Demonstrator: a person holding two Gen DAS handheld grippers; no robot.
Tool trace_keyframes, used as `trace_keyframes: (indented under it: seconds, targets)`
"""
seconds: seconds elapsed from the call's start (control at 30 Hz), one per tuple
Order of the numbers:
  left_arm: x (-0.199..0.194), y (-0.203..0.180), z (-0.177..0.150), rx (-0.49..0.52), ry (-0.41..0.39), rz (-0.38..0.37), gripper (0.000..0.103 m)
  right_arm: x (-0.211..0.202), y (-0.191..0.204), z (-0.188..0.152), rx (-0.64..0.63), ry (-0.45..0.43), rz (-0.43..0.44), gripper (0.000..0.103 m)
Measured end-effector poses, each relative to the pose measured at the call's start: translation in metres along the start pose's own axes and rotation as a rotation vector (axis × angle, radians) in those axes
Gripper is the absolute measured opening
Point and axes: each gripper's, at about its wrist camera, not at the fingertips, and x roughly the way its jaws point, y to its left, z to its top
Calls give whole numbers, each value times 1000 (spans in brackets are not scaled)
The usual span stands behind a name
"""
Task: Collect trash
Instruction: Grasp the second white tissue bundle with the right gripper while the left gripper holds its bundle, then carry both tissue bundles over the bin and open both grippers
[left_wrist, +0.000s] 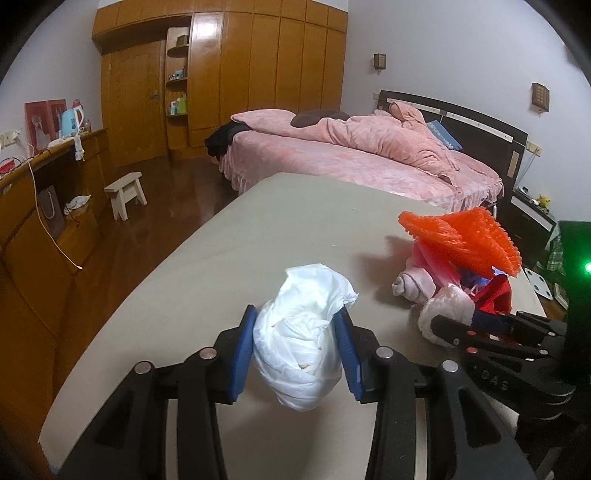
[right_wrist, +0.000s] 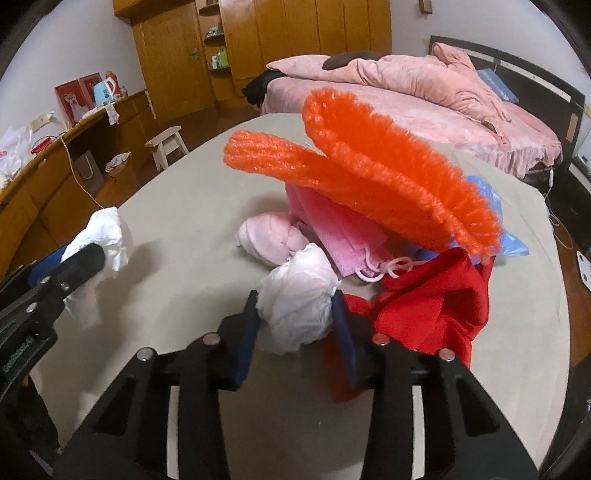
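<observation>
Left gripper (left_wrist: 297, 354) clamping white wad (left_wrist: 301, 339), right gripper (right_wrist: 295, 317) clamping pinkish wad (right_wrist: 299, 299)

White wad (left_wrist: 301, 343), orange netted foam (right_wrist: 388, 173), red cloth (right_wrist: 432, 299), beige table (left_wrist: 240, 236), blue-padded tongs (left_wrist: 297, 349).

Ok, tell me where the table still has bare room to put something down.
Bare table runs along the far and left sides, from the white wad in the left gripper out to the edge facing the bed. The right side is crowded: orange foam net, pink cloth, red cloth, and the right gripper on a pale wad.
</observation>
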Motion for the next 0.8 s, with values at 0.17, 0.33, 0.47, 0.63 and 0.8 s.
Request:
trace_keyframes:
  seconds: [0.17,0.33,0.47,0.63,0.8]
  targets:
    - [-6,-4,2,8,-14,-1,42,-22,-2,3,6,-46,11,37]
    - [-19,-15,8,27,-38,-12,42,-54,-10,9,15,-110,8,37]
    - [-31,-27,14,36,-61,-33,42,-79,-21,12,27,-148,-1,37]
    - [-46,-48,20,56,-84,-73,42,-113,-39,9,56,-189,-21,37]
    - [-60,-77,26,78,-99,-135,42,-144,-58,1,76,-228,-51,37]
